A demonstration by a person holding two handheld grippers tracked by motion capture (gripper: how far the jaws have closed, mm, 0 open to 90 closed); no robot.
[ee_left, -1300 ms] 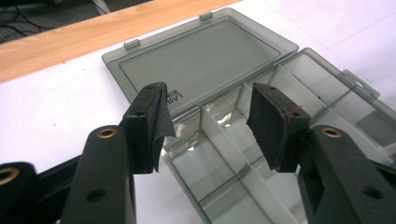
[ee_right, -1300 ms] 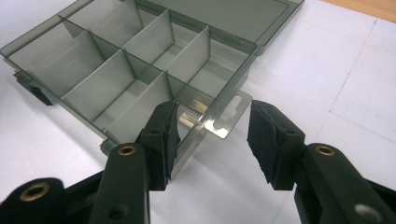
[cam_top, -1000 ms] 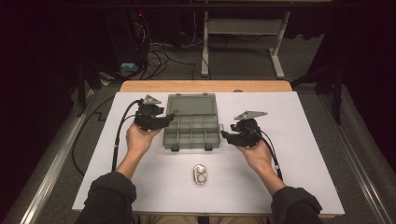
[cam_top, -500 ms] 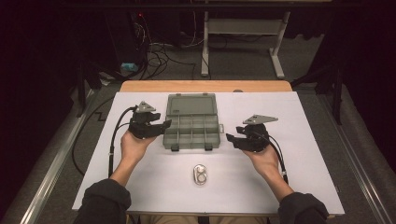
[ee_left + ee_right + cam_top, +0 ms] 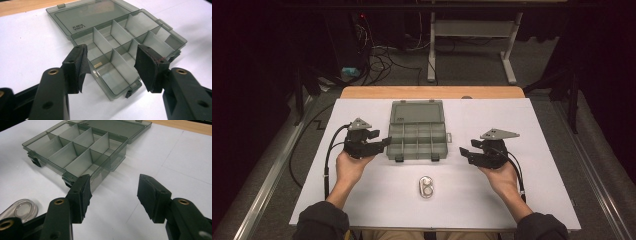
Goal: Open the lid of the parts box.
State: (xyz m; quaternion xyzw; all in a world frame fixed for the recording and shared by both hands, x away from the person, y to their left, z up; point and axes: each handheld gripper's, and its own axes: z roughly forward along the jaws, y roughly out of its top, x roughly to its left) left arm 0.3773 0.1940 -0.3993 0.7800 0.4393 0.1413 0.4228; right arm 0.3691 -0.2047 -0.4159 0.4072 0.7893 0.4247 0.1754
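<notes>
Nearest me, a small clear oval case [image 5: 427, 188] lies on the white surface [image 5: 532, 210]. My left gripper [image 5: 382, 143] and right gripper [image 5: 465, 154] flank the open grey compartment box [image 5: 418, 137], apart from it. Both sets of jaws have just been opening; they stand spread with nothing between them. The box lid lies flat beyond.
</notes>
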